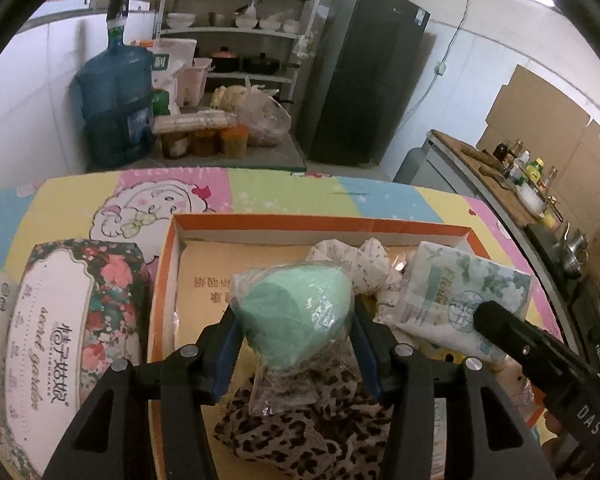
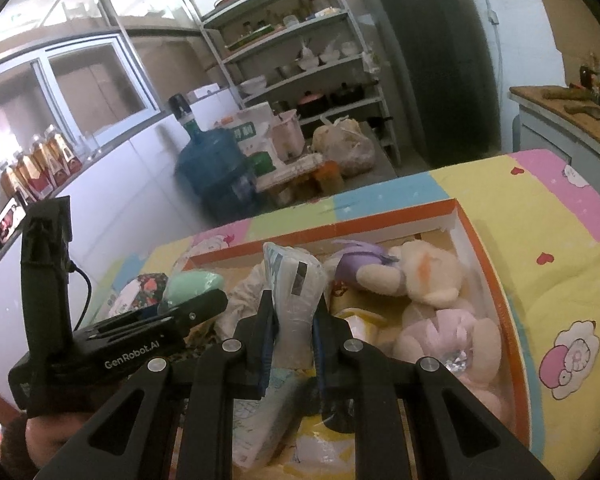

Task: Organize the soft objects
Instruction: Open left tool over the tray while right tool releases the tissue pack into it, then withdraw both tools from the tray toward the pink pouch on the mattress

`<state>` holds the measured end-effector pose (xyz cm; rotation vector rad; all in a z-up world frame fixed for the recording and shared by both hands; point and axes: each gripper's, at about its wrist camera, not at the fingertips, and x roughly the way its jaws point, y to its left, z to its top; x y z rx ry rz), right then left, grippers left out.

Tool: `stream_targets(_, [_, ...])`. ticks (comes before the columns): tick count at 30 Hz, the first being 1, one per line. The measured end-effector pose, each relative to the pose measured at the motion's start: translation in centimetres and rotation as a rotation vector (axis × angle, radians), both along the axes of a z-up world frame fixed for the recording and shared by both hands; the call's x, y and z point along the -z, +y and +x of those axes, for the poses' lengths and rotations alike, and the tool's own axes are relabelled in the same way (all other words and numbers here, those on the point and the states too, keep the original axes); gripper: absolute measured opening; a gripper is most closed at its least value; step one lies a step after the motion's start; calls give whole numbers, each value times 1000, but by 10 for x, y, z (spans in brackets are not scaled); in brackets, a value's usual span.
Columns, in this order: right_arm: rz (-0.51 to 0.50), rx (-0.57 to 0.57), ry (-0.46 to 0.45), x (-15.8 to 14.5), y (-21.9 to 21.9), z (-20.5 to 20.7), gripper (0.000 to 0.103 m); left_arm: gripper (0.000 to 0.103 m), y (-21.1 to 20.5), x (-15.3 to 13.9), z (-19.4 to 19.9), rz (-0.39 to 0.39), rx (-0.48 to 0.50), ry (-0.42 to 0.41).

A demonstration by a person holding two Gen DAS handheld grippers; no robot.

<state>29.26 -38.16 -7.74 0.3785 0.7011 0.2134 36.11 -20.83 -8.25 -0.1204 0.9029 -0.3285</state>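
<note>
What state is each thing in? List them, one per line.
left gripper: shut on the green sponge.
green sponge: sealed in clear wrap, held over the box.
right gripper: shut on the tissue pack.
tissue pack: held, squeezed at its lower end.
orange box: open, lidless.
leopard cloth: crumpled in the box.
plush toys: lying in the box.

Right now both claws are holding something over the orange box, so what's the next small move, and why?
Probably lower the left claw a little and let go. It grips the bagged green sponge above the orange box, over the leopard cloth, so the drop is short and soft. The right claw is shut on the tissue pack close beside it, so releasing one at a time seems safer.
</note>
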Motion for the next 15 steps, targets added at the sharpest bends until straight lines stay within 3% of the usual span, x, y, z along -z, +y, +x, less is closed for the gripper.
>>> stream_targets(4, [9,1,15,3,-2,3,19,55,1,2,4,-9,0,27])
stream_targets(8, [22,9,25,6,-5,3,23,67,-1,0,2,-16,15,16])
stream_targets(13, [33,29,19,5,-9,0,43,81,-4,-8,-8,-18,22,-41])
stream_targets(15, [32,38,10,3,-11,-3,44,83,-4,-12,-13,-22,27,-59])
